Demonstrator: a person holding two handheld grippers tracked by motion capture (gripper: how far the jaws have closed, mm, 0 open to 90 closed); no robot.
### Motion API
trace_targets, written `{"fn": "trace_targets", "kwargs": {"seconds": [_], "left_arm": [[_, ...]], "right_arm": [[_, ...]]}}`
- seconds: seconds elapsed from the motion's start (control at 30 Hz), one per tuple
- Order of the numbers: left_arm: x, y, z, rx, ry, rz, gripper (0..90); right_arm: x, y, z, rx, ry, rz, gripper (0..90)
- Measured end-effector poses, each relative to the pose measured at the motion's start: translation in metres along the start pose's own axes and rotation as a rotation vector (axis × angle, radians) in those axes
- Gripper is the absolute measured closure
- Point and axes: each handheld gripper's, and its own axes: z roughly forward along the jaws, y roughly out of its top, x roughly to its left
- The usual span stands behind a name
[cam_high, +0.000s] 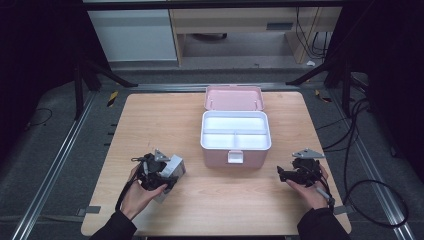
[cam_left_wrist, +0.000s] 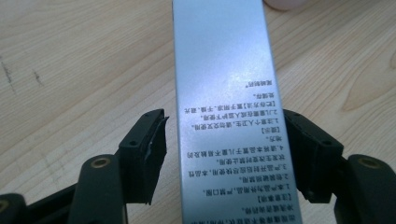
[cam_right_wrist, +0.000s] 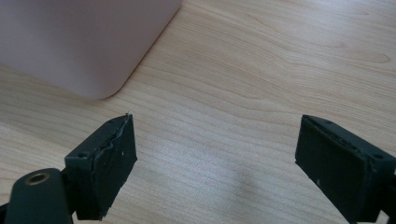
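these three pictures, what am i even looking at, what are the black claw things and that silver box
A person sits at a wooden table, holding a hand-operated two-jaw gripper in each hand. One picture is taken from above; the other two come from cameras riding on each gripper. The left gripper has a silver box with printed text between its jaws; one pad looks slightly off the box, so a firm grip is unclear. The right gripper is open, holding nothing. In the middle stands an open pink case with a white tray.
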Motion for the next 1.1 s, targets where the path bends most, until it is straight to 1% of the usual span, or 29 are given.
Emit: {"fn": "trace_targets", "kwargs": {"seconds": [0.13,0.17,0.2,0.23,0.27,0.3,0.37,0.43,0.6,0.63,0.73,0.83,0.87,0.9,0.93,1.0,1.1], "left_arm": [[0.0,0.002,0.004,0.024,-0.011,-0.001,37.5],[0.0,0.003,0.005,0.032,-0.013,0.002,41.3],[0.0,0.003,0.005,0.041,-0.016,-0.002,41.3],[0.0,0.004,0.006,0.051,-0.013,-0.002,45.5],[0.0,0.004,0.006,0.051,-0.013,-0.002,47.6],[0.0,0.005,0.007,0.061,-0.012,-0.001,47.6],[0.0,0.006,0.007,0.07,-0.01,0.001,52.9],[0.001,0.007,0.007,0.076,-0.013,-0.002,53.5],[0.002,0.007,0.006,0.076,-0.022,-0.001,55.7],[0.003,0.007,0.003,0.069,-0.027,-0.003,55.8],[0.004,0.008,-0.003,0.052,-0.021,-0.008,55.8],[0.012,0.007,-0.011,0.028,-0.006,-0.026,55.8],[0.016,0.006,-0.015,0.022,0.007,-0.035,55.7],[0.024,0.004,-0.018,0.013,0.024,-0.057,55.7],[0.024,0.004,-0.018,0.013,0.024,-0.057,55.6],[0.039,0.0,-0.022,0.013,0.058,-0.097,55.6],[0.055,-0.006,-0.023,0.019,0.086,-0.145,55.6]], "right_arm": [[0.001,0.0,0.001,0.008,0.003,-0.008,13.0],[0.001,0.0,0.001,0.01,0.006,-0.007,13.1],[0.001,0.0,0.001,0.01,0.006,-0.007,13.1],[0.001,0.0,0.002,0.012,0.006,-0.01,13.1],[0.001,0.0,0.002,0.012,0.006,-0.01,13.1],[0.001,0.0,0.002,0.014,0.009,-0.01,13.0],[0.001,0.0,0.002,0.017,0.011,-0.009,13.1],[0.001,0.0,0.002,0.018,0.013,-0.009,13.0],[0.002,0.0,0.004,0.025,0.018,-0.018,12.9],[0.002,0.0,0.004,0.023,0.019,-0.018,12.9],[0.001,0.0,0.003,0.023,0.02,-0.018,12.9],[0.001,0.0,0.002,0.023,0.018,-0.014,12.9],[0.001,0.0,0.002,0.02,0.016,-0.013,12.9],[0.0,0.0,0.002,0.016,0.016,-0.014,12.9],[0.0,0.0,0.002,0.016,0.016,-0.014,12.9],[0.001,0.0,0.002,0.016,0.017,-0.013,12.9],[0.0,-0.001,0.002,0.019,0.018,-0.013,12.9]]}}
